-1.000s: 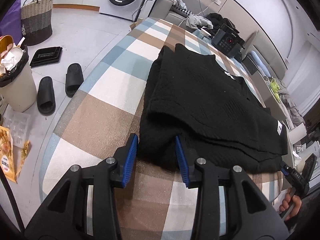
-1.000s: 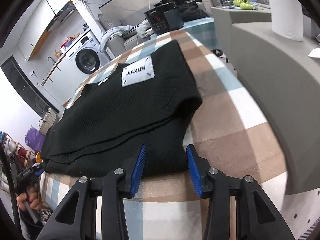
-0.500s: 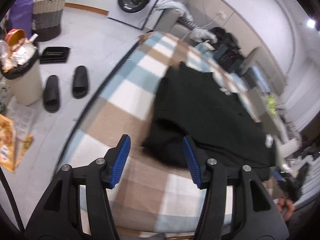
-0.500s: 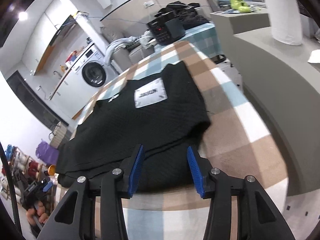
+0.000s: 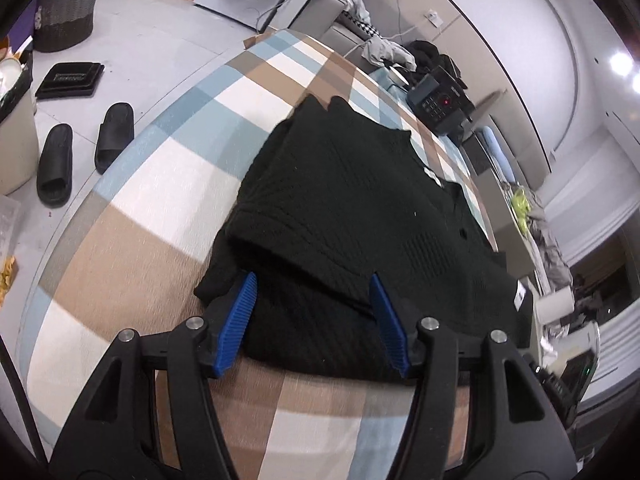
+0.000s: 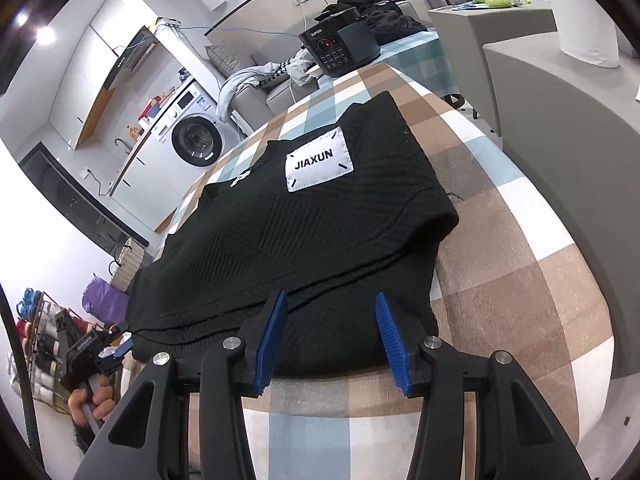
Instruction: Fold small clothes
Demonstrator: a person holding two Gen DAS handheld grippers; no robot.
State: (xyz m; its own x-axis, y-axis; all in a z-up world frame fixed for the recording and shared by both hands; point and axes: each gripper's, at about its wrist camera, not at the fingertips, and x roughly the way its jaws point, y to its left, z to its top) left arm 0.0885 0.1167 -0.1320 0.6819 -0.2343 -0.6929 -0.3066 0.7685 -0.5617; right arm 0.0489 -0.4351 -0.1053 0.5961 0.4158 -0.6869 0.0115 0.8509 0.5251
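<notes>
a checked cloth covers the table. the folded black sweater lies along its near edge. the left gripper has just been opening; the right gripper is spread too; each straddles the sweater's hem, unpinched. slippers sit on open floor beyond the left edge.

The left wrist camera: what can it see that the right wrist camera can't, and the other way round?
Only the left wrist view shows the black slippers on the floor and the woven basket. Only the right wrist view shows the white JIAXUN patch on the garment and the paper roll. Both show the folded black garment on the checked cloth, the washing machine, and open blue-padded jaws at the garment's near edge.
</notes>
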